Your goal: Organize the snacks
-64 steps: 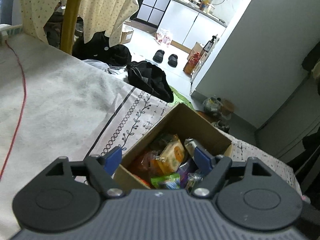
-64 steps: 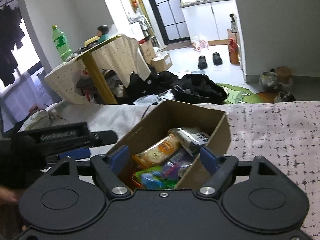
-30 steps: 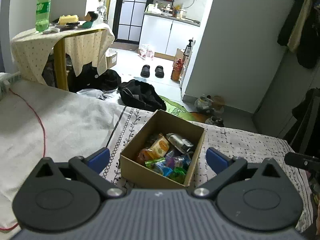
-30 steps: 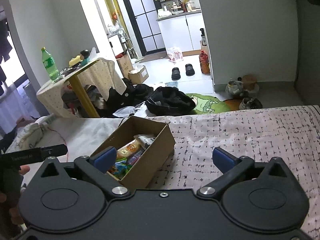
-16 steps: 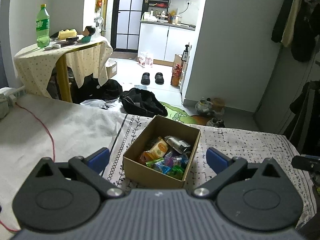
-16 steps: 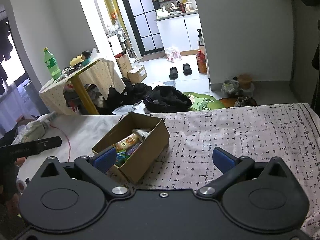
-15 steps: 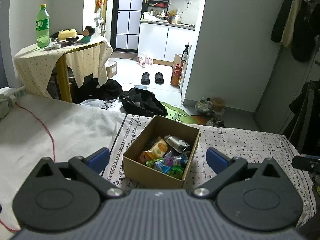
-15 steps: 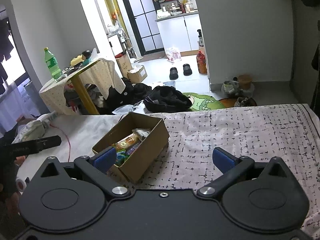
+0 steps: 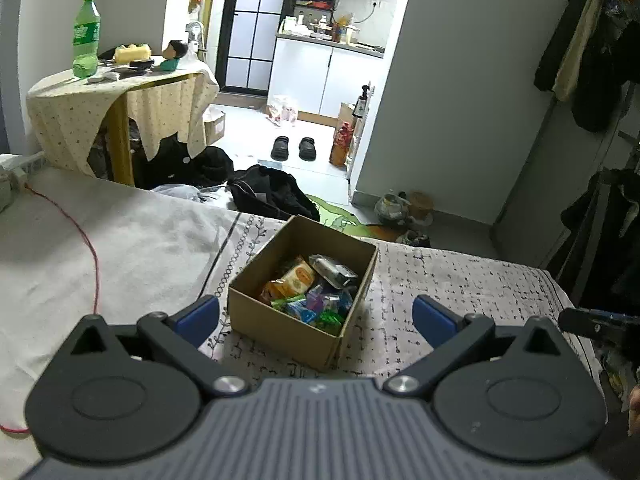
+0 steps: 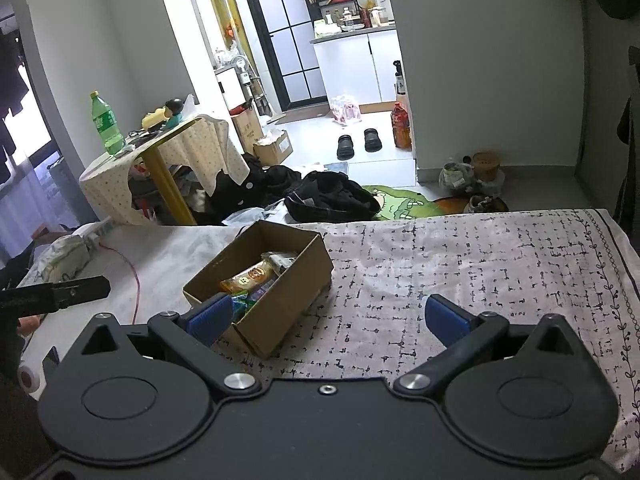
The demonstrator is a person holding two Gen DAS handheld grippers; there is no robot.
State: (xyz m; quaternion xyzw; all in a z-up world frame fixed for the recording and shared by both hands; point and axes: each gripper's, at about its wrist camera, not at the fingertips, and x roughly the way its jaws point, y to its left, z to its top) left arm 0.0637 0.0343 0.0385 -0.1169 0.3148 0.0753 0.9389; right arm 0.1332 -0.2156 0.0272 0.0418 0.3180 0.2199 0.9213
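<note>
Open cardboard box (image 9: pixel 280 322) full of wrapped snacks (image 9: pixel 310 286) on the patterned bedspread (image 10: pixel 460 264), near the bed's foot edge. Left gripper (image 9: pixel 316 316) spread wide, empty, held back from the box. Right gripper (image 10: pixel 328 314) likewise wide and empty, box toward its left finger.

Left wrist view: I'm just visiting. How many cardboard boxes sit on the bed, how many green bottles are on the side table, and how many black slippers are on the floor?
Brown cardboard box of snacks on the bed: 1
Green plastic bottle on the side table: 1
Black slippers on the floor: 2
Total: 4
</note>
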